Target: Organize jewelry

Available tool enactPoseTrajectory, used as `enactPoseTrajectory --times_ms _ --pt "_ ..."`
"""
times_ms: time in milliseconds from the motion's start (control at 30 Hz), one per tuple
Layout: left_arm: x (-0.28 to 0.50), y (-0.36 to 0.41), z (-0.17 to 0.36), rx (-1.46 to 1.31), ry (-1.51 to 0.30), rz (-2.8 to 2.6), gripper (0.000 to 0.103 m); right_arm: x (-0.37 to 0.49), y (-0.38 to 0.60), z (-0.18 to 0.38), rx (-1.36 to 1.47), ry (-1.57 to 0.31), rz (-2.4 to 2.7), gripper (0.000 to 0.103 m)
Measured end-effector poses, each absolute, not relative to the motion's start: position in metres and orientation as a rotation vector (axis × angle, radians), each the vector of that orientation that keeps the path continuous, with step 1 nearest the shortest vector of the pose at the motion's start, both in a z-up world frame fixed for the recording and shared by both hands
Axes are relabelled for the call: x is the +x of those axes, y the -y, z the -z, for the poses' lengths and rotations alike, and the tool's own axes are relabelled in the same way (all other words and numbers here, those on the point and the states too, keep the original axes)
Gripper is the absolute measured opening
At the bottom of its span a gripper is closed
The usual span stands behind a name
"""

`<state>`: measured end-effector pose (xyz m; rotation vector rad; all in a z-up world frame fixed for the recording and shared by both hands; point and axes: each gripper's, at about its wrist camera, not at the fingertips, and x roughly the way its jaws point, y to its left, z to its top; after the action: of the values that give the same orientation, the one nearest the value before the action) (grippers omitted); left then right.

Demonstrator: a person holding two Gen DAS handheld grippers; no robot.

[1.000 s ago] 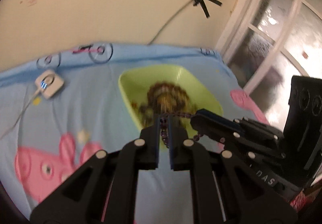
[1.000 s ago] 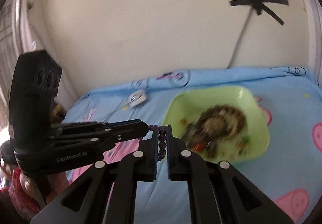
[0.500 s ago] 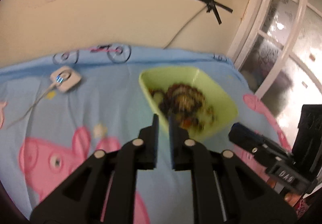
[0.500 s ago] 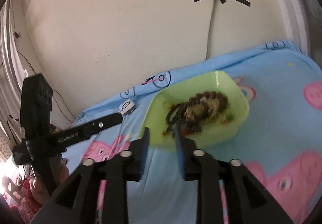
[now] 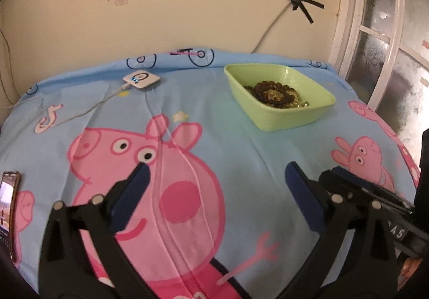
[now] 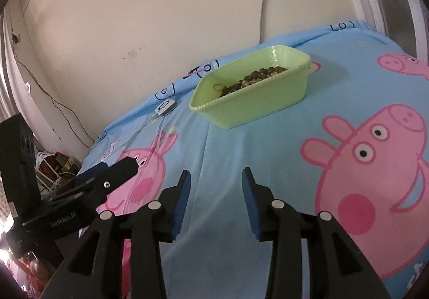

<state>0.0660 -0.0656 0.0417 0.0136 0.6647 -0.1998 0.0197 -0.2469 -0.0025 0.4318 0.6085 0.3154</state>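
Note:
A light green tray [image 5: 292, 121] [image 6: 257, 108] stands on the blue cartoon-print sheet near the wall. In it lies a heap of dark and amber beaded jewelry [image 5: 276, 93] [image 6: 257, 77]. My left gripper [image 5: 217, 172] hangs well short of the tray, over the pink pig print; its jaws are opening wide with nothing between them. My right gripper [image 6: 215, 175] is also back from the tray, its jaws opening and empty. Each gripper shows at the edge of the other's view: the right gripper [image 5: 348, 178], the left gripper [image 6: 112, 172].
A small white square device [image 5: 142, 79] [image 6: 165, 108] with a cable lies on the sheet near the wall. A phone [image 5: 8, 207] rests at the sheet's left edge. A window frame [image 5: 375, 30] stands to the right, with clutter on the floor [image 6: 59, 164] at the left.
Both grippers held a dark bead string over the tray, then let go and drew back from the tray. Both jaws have opened, the left widely. The string is no longer between them.

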Motion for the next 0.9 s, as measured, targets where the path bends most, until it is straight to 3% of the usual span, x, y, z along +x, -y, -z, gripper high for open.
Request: enactPoseTrajectory --times_ms 900 --pt "0.070 0.064 -0.027 0.046 -0.694 0.053 0.097 0.019 0.249 0.006 0.469 -0.623 -0.344 0.016"
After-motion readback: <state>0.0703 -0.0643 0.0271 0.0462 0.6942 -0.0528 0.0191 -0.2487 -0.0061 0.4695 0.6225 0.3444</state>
